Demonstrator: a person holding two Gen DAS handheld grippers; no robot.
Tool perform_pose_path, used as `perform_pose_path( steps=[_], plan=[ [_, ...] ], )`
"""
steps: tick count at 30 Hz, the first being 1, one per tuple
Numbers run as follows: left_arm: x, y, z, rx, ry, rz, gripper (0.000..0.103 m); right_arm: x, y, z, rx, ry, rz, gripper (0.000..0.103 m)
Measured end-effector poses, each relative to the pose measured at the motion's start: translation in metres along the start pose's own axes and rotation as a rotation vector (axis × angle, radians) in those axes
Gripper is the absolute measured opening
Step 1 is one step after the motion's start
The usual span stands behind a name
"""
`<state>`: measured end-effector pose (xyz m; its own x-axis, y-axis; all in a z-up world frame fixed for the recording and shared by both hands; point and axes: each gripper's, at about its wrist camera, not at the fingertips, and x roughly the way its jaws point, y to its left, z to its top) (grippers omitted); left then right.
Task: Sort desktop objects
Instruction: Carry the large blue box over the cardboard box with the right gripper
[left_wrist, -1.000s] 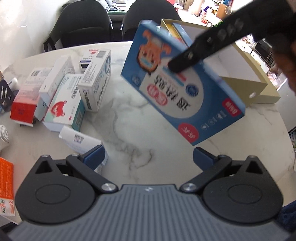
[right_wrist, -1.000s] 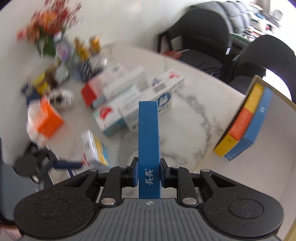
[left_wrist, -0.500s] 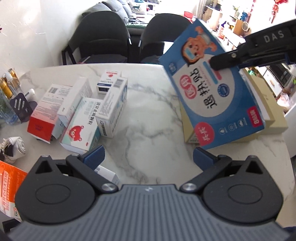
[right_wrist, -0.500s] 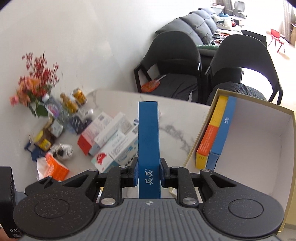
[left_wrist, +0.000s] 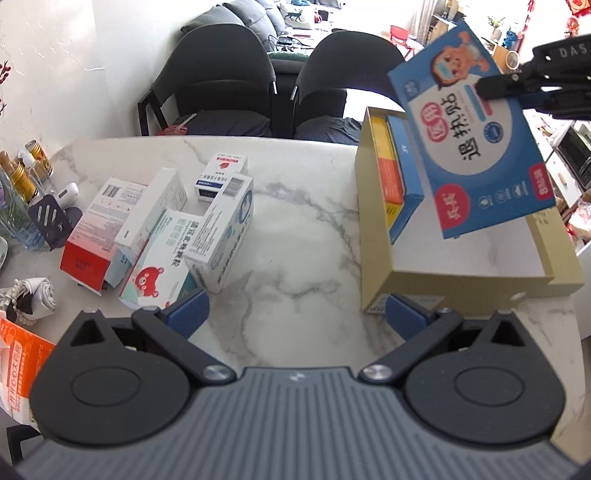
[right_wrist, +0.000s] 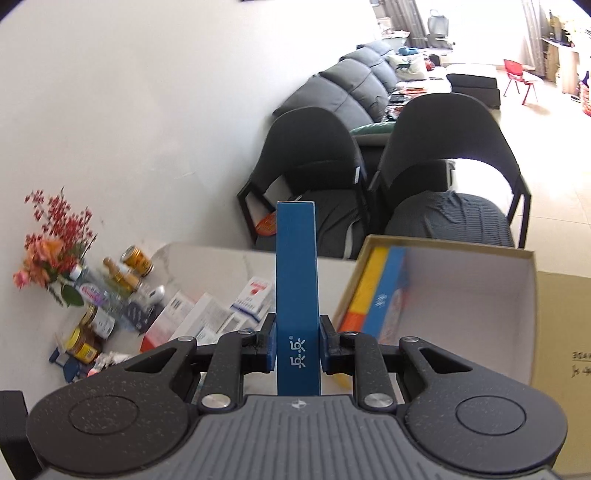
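the flat blue cardboard box with a cartoon face (left_wrist: 476, 147) hangs in the air over the open tan cardboard box (left_wrist: 376, 258), tilted. the right gripper (right_wrist: 297, 347) pinches it tight on both sides (its thin blue edge points up in the right view). inside the tan box, a yellow and orange box (left_wrist: 388, 173) and a blue box (left_wrist: 404, 184) stand by the left wall. the left gripper (left_wrist: 295, 314) is wide apart and holds nothing, above the white marble table (left_wrist: 295, 236). a pile of white medicine boxes (left_wrist: 177, 229) lies to the left.
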<state>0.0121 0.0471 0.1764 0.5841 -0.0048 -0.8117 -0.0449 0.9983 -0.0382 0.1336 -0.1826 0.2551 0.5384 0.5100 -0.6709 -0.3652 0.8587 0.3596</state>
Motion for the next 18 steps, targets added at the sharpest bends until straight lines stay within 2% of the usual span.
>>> perform_pose_path(
  steps=[5,8,14,18],
  plan=[
    [0.006,-0.02,0.012,-0.009,0.002,0.019,0.103,-0.006,-0.033,0.015,0.03,-0.028,-0.017,0.024],
    [0.009,-0.033,0.017,-0.011,0.005,0.034,0.103,-0.01,-0.059,0.012,0.059,-0.031,-0.04,0.024],
    [0.009,-0.057,0.02,-0.028,0.017,0.075,0.103,0.013,-0.111,0.008,0.154,0.013,-0.073,0.024],
    [0.001,-0.068,0.015,-0.033,0.031,0.103,0.103,0.038,-0.128,0.002,0.21,0.047,-0.081,0.024]
  ],
)
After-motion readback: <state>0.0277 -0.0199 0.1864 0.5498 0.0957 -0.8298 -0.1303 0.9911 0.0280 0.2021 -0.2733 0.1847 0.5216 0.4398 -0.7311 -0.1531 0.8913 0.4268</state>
